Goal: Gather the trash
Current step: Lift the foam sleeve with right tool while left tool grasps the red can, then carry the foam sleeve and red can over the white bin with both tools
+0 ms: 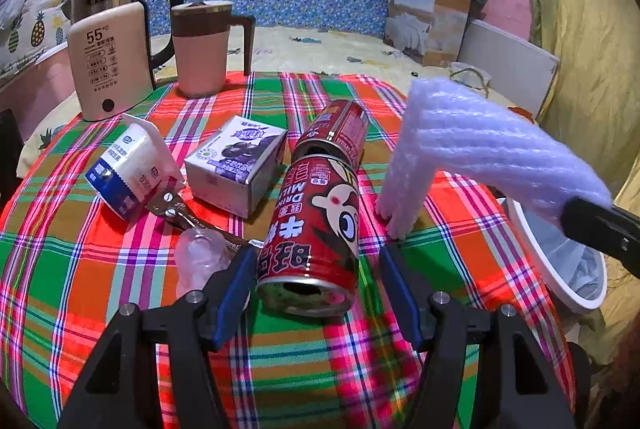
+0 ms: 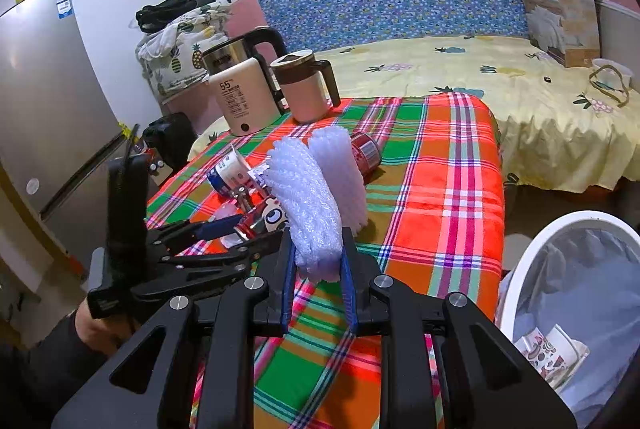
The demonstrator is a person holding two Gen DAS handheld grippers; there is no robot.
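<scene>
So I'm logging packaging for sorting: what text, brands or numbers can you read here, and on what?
"55°C": on the cream kettle, front panel; the small lines below are too small to read.
"DRINK" and "MIL…", upside down: on the nearer red can; its large Chinese characters I cannot read.
Blueberry carton, blue-and-white tissue pack, far cardboard box: print too blurred.

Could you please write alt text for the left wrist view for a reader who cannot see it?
The open left gripper straddles a red milk-drink can lying on a plaid tablecloth. At right, the right gripper holds white foam wrap near a white bin.
</scene>
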